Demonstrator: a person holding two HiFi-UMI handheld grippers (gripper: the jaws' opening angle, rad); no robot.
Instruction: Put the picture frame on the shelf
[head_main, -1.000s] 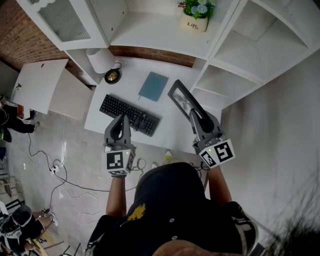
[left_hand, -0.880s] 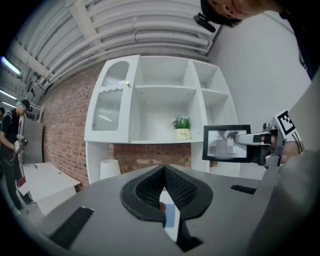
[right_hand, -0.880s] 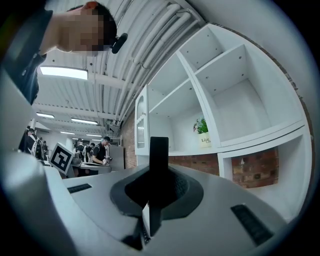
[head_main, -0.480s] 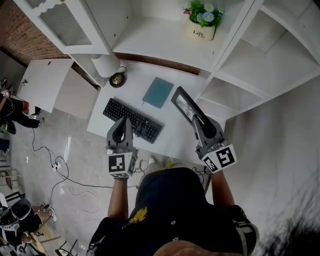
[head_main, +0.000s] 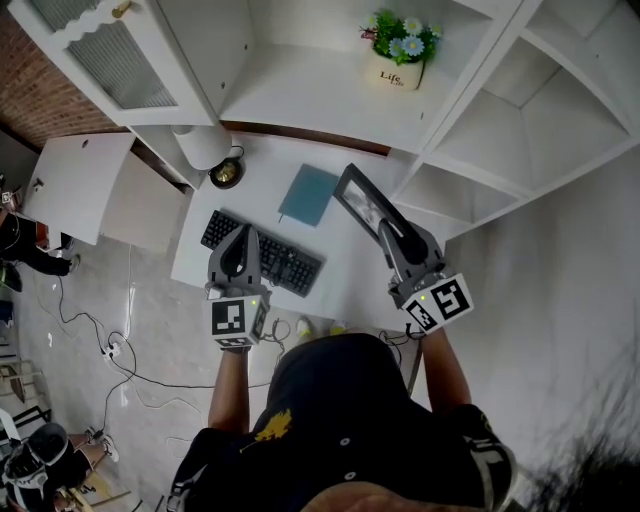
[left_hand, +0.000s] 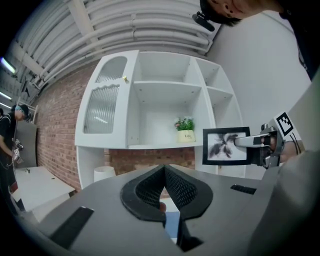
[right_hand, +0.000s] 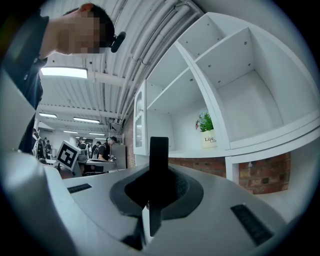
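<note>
Frame (head_main: 360, 200) seemingly nearer shelf (head_main: 320, 95), clamped edge-on between right gripper (head_main: 388, 232) jaws.

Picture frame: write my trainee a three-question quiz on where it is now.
1. True or false: the frame lies flat on the desk.
2. Fill in: the ___ hand-held gripper holds it.
3. What stands on the shelf above the desk?

Key: 1 false; 2 right; 3 a flower pot.
</note>
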